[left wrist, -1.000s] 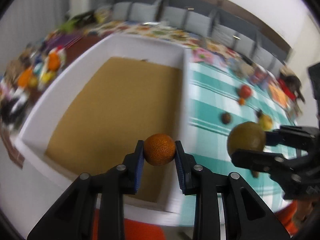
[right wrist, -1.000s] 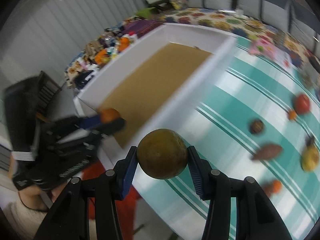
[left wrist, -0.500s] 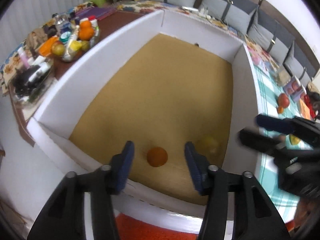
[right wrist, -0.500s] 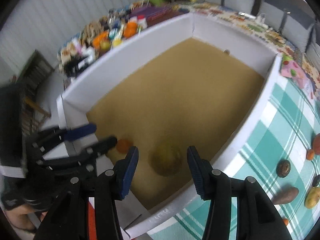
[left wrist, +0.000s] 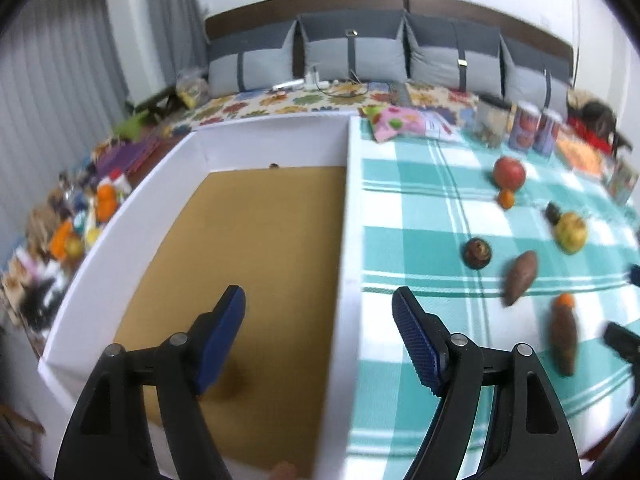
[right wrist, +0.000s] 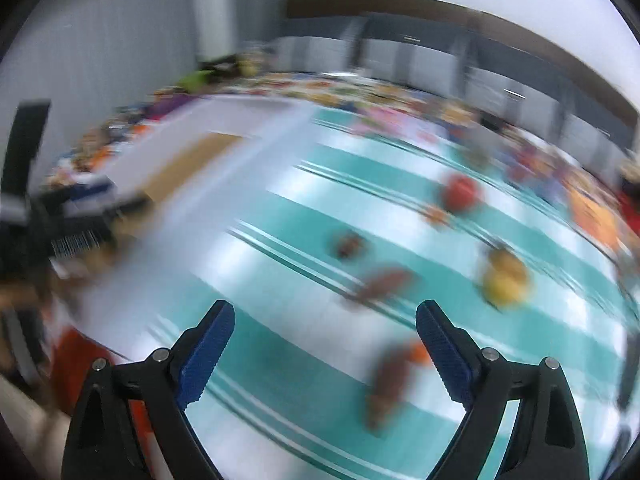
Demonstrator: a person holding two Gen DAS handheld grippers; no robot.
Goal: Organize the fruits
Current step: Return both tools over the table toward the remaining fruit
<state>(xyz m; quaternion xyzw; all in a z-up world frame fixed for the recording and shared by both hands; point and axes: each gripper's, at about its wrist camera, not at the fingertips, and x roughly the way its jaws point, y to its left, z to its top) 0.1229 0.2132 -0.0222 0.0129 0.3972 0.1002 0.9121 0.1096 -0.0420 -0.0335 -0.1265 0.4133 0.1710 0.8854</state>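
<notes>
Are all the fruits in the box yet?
Not yet. Both the left hand-held gripper and the right hand-held gripper are opening with nothing between them. The box shows no fruit from here. Still on the cloth: an apple, a yellow fruit, a sweet potato and some smaller ones.

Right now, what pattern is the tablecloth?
Teal and white checks on the tablecloth, clearest in the left wrist view.
</notes>
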